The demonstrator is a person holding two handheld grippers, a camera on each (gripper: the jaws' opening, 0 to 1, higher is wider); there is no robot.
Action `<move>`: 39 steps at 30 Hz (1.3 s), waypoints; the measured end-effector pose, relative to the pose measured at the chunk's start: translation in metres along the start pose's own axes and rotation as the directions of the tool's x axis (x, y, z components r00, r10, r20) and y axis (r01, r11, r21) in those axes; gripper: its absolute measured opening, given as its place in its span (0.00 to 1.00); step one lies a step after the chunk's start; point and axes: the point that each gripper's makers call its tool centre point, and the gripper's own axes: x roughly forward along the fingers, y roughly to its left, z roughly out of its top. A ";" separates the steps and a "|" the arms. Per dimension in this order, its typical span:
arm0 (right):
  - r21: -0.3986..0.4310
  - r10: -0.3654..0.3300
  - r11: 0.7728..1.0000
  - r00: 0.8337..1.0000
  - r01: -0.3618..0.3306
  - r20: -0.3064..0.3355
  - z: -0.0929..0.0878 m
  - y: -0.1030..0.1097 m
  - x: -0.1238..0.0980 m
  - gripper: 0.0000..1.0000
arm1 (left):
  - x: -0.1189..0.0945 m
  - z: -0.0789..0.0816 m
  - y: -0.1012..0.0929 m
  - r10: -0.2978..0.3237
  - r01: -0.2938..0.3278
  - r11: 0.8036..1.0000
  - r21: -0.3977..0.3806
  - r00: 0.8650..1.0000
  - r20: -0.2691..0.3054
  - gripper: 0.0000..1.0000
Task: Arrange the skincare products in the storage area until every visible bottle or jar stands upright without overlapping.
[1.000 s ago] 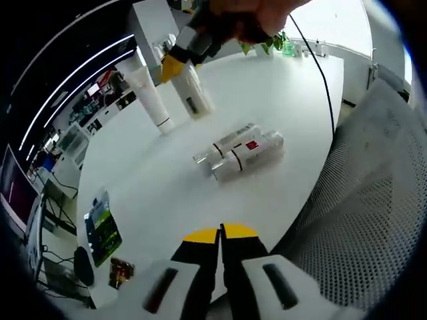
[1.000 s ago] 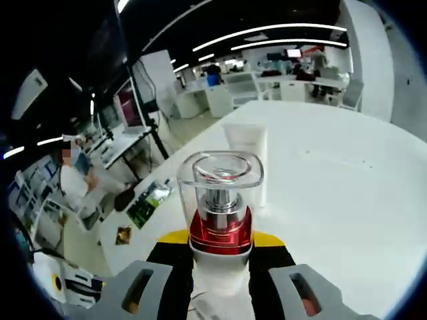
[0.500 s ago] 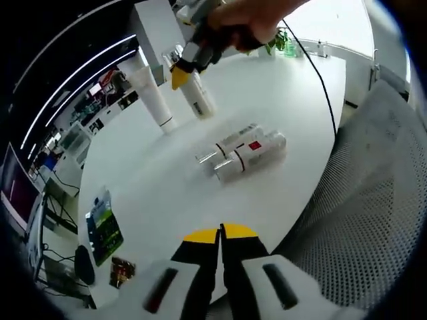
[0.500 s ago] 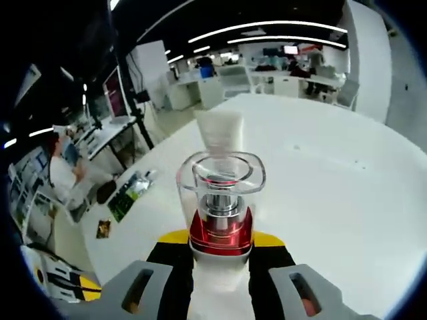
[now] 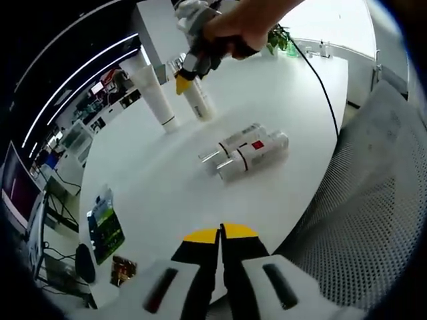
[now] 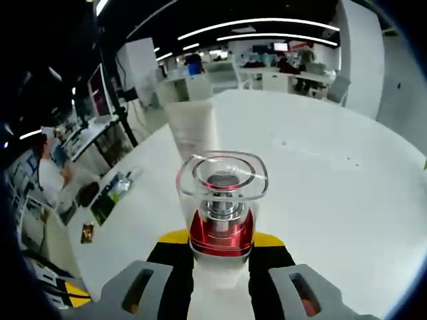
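The right gripper (image 6: 220, 250) clamps a white bottle with red collar and clear square cap (image 6: 221, 213), standing it beside the upright white tube (image 5: 155, 93). Next: settle its base, release. The left gripper (image 5: 221, 233) is closed, empty; two white bottles (image 5: 243, 152) lie nearer.

Open-plan office or lab floor. Big round white table (image 5: 280, 100) in front, with rows of white desks (image 6: 267, 73) behind it in the right gripper view. Long linear ceiling lights (image 6: 253, 25) on a dark ceiling. Monitors (image 5: 17, 193) and cluttered workstations sit off the table edge in the left gripper view, where a grey mesh office chair (image 5: 373, 200) stands beside the table. A person is seated at a desk (image 6: 50, 180).
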 end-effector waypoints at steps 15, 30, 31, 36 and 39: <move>-0.011 -0.042 0.999 0.999 0.042 -0.011 0.000 -0.021 0.009 0.26 | 0.002 -0.003 0.000 0.003 -0.003 1.000 -0.004 1.000 -0.012 0.02; -0.036 -0.061 0.997 0.998 0.061 0.009 0.016 -0.024 0.015 0.26 | 0.001 -0.003 0.002 0.016 -0.016 1.000 -0.008 1.000 -0.016 0.02; -0.037 -0.061 0.997 0.998 0.062 0.009 0.017 -0.023 0.015 0.26 | 0.001 -0.003 0.003 0.017 -0.017 1.000 -0.008 1.000 -0.014 0.02; -0.053 -0.078 0.995 0.997 0.079 0.012 0.020 -0.022 0.016 0.26 | 0.001 -0.003 0.003 0.019 -0.019 1.000 -0.011 1.000 -0.015 0.02; -0.063 -0.086 0.994 0.996 0.087 0.014 0.023 -0.023 0.017 0.26 | 0.001 -0.003 0.003 0.018 -0.019 1.000 -0.011 1.000 -0.015 0.02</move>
